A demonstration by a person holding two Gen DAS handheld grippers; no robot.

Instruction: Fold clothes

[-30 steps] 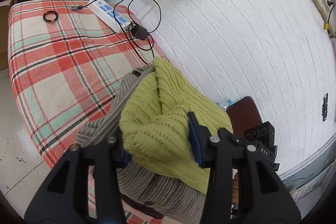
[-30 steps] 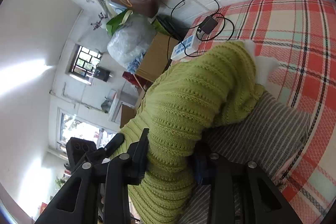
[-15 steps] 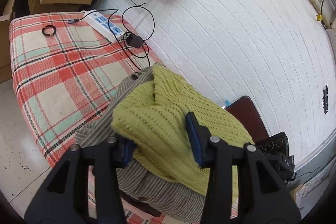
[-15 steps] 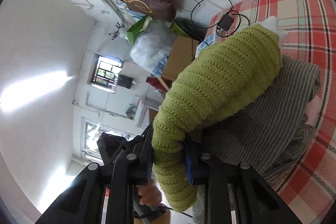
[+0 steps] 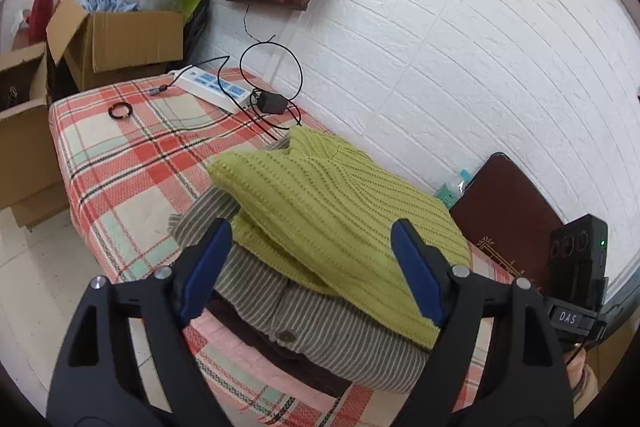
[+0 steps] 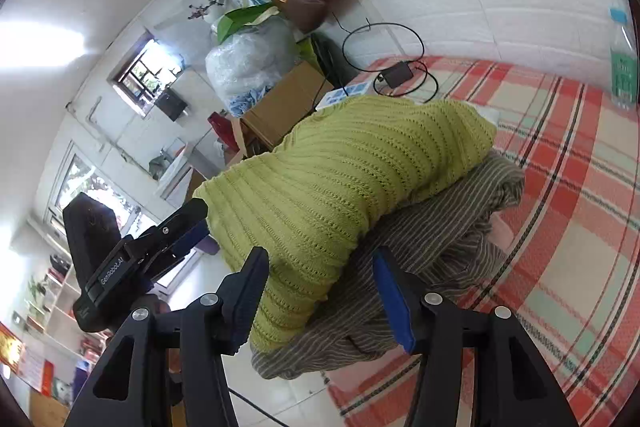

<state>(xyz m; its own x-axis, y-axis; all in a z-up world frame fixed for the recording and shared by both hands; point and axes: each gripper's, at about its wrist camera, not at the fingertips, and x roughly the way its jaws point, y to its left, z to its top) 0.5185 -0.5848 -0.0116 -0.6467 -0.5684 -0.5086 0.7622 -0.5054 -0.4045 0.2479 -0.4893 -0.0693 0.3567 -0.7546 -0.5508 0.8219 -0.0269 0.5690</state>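
Observation:
A folded green knit sweater (image 5: 336, 211) (image 6: 352, 171) lies on top of a folded grey striped shirt (image 5: 344, 331) (image 6: 440, 227), with a dark garment under that, stacked on the plaid-covered bed (image 5: 132, 151) (image 6: 560, 219). My left gripper (image 5: 312, 267) is open just in front of the stack, its blue pads either side of the sweater and gripping nothing. My right gripper (image 6: 320, 275) is open too, at the sweater's near end, holding nothing. The left gripper (image 6: 176, 231) also shows at the left of the right wrist view.
A power strip (image 5: 216, 91) with a charger (image 5: 272, 103) and looped cable lies at the bed's far end, beside a black ring (image 5: 120, 111). Cardboard boxes (image 5: 120, 43) and bags stand past the bed. A brown board (image 5: 508, 215) leans on the white wall. A plastic bottle (image 6: 622, 67) stands by the wall.
Both grippers have opened and let go of the green sweater, which now rests on the striped shirt. Both have drawn back from the stack.

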